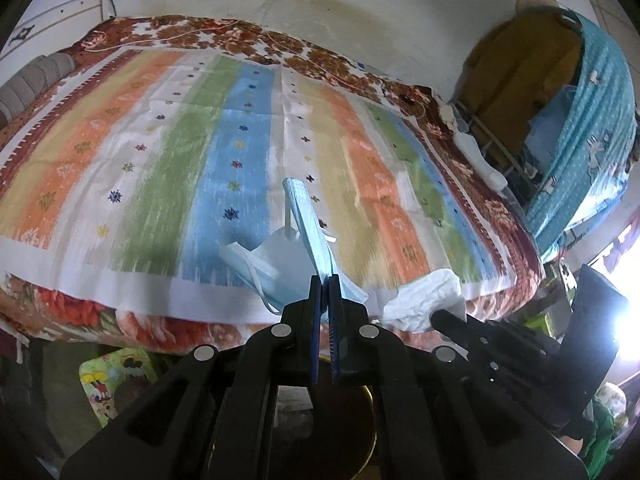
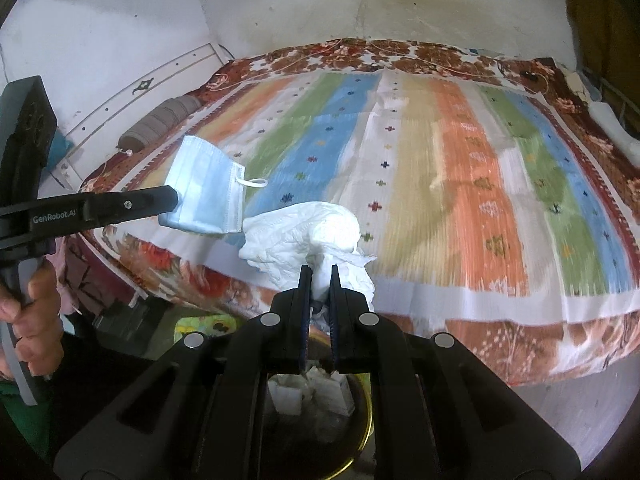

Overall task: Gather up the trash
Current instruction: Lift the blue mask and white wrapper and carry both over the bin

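Both pieces lifted off the bed (image 2: 460, 184): left hand-held gripper (image 1: 325, 278) clamps a face mask (image 1: 308, 224), right hand-held gripper (image 2: 319, 270) a crumpled tissue (image 2: 300, 232) (next, likely, release over the bin (image 2: 360, 420) below).

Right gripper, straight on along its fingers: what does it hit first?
The right gripper is shut on a white wad. Past that, likely the striped bedspread near the bed's front edge; depth unclear.

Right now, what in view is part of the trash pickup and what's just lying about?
Job:
- blue face mask, clamped in left gripper
- crumpled white tissue, clamped in right gripper
- bin below, paper already inside

Lying about:
- striped bedsheet
- rolled grey bolster
- cartoon-print item on floor
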### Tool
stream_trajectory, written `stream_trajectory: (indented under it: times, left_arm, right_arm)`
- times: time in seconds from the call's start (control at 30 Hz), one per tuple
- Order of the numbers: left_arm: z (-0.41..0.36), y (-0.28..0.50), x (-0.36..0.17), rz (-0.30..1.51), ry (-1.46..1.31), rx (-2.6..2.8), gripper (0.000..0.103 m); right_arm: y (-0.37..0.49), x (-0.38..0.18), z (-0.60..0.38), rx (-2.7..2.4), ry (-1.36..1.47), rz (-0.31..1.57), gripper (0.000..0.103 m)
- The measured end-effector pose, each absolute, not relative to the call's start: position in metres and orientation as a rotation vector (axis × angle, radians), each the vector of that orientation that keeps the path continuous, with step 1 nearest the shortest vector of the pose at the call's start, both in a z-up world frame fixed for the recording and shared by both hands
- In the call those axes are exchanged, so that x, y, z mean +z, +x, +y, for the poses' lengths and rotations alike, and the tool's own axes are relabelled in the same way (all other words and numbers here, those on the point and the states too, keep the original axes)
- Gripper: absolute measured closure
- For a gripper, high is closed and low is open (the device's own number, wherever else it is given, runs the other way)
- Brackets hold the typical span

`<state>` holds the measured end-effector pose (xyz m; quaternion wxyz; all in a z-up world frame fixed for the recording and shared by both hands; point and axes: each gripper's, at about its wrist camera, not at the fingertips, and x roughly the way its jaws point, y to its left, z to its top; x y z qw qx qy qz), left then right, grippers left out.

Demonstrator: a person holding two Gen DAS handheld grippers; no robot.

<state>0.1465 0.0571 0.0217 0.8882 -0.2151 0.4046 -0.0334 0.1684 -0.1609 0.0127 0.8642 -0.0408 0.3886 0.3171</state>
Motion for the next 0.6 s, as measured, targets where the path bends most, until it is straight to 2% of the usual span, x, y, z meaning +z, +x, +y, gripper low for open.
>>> stream_trajectory:
  times: [0.33,0.6]
  left_arm:
    - [0.038,0.108,0.014,0.834,-0.422,-0.081,0.1]
    - [0.019,0.078,-0.011,0.9,-0.416,-0.062,0.1]
  right_arm:
    - [0.131,-0.007,-0.166,0.631,-0.136,0.821,0.096]
    - [0.102,-0.045,-0.162,0.608,-0.193,0.92,0.096]
